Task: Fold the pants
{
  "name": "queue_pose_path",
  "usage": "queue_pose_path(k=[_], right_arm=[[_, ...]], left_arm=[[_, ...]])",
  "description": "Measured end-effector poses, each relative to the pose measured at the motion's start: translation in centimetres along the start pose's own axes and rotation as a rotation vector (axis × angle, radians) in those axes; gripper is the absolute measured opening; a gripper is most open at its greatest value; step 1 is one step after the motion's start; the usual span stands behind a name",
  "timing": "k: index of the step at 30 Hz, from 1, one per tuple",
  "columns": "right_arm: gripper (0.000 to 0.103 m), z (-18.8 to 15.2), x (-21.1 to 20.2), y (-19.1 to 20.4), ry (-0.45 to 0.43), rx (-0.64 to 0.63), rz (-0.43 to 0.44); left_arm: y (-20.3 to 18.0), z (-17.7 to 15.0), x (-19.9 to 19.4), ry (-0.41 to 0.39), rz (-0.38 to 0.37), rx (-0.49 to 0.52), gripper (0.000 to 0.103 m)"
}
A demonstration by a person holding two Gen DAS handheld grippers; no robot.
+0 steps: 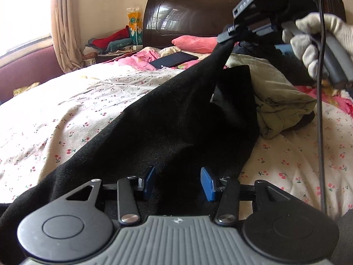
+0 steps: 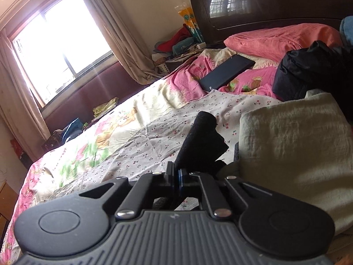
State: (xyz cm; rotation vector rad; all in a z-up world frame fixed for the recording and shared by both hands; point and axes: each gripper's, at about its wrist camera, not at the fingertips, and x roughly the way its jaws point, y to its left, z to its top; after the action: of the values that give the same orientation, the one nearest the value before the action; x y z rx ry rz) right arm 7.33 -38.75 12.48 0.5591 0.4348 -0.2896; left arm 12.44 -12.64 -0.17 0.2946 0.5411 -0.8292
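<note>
Black pants (image 1: 176,119) stretch across the cherry-print bed sheet (image 1: 66,114), from my left gripper up to my right gripper. My left gripper (image 1: 178,183) is open, its blue pads (image 1: 208,184) apart just above the near end of the pants. My right gripper (image 1: 229,36), held by a gloved hand, is shut on the far end of the pants and lifts it off the bed. In the right wrist view the right gripper (image 2: 179,180) has its jaws closed on a bunched black end of the pants (image 2: 200,141).
A folded pale green cloth (image 1: 280,95) lies right of the pants and shows in the right wrist view (image 2: 295,145). A black tablet (image 1: 174,59), pink pillow (image 1: 196,43), dark headboard (image 1: 189,11) and a black garment (image 2: 313,70) are at the bed's far end. A cable (image 1: 320,110) hangs at right.
</note>
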Motion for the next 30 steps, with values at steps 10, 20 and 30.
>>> queue_pose_path(k=[10, 20, 30], right_arm=[[0.004, 2.4, -2.4, 2.6, -0.021, -0.022, 0.078], [0.010, -5.6, 0.5, -2.3, 0.166, -0.120, -0.164], [0.013, -4.0, -0.9, -1.3, 0.049, -0.104, -0.102]], left_arm=[[0.5, 1.7, -0.6, -0.016, 0.123, 0.074, 0.025], [-0.3, -2.8, -0.7, 0.132, -0.010, 0.037, 0.022], [1.0, -3.3, -1.4, 0.097, -0.054, -0.045, 0.023]])
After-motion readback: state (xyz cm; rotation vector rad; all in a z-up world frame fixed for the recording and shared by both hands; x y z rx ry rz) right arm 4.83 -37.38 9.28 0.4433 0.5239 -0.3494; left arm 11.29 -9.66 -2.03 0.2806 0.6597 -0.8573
